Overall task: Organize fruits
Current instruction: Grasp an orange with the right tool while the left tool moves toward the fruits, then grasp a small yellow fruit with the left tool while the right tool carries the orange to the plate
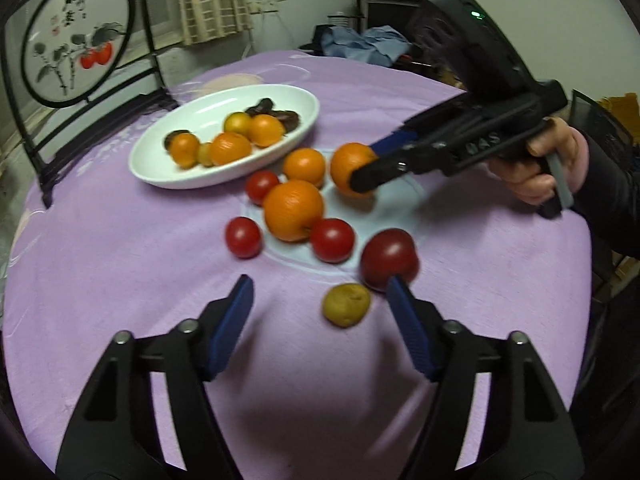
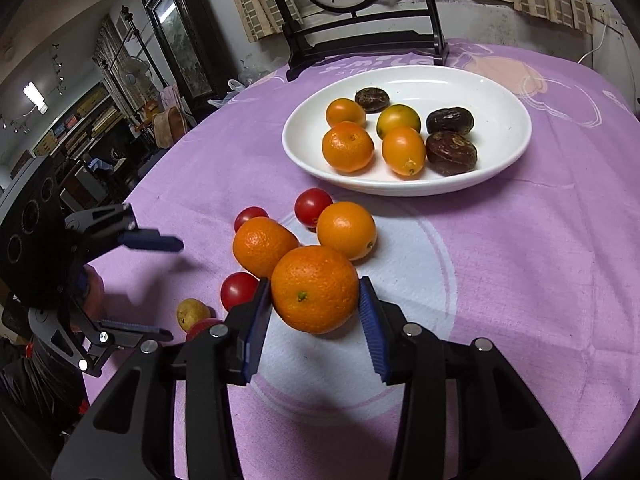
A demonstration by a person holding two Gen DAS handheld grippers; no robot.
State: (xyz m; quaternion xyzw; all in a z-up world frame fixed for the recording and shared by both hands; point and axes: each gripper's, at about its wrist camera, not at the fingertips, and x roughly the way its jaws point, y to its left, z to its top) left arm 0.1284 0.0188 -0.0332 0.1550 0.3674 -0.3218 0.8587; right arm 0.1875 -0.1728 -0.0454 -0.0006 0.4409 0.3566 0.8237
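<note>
Right gripper (image 2: 316, 300) closed on an orange (image 2: 315, 288), pads pressed to both sides; left gripper (image 1: 320, 292) half open, holding nothing.
Left view alone shows the hand (image 1: 548, 164) on the right gripper. Right view alone shows the plate (image 2: 496, 168) contents clearly: oranges and dark fruit. Held orange: round, pitted, green stem end, above the bench (image 2: 520, 280) beside loose oranges and tomatoes.

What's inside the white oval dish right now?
The white dish holds three orange citrus fruits, one yellow-green citrus and three dark brown fruits. Nothing is stacked, but the dish floor directly under each fruit is covered from view.
</note>
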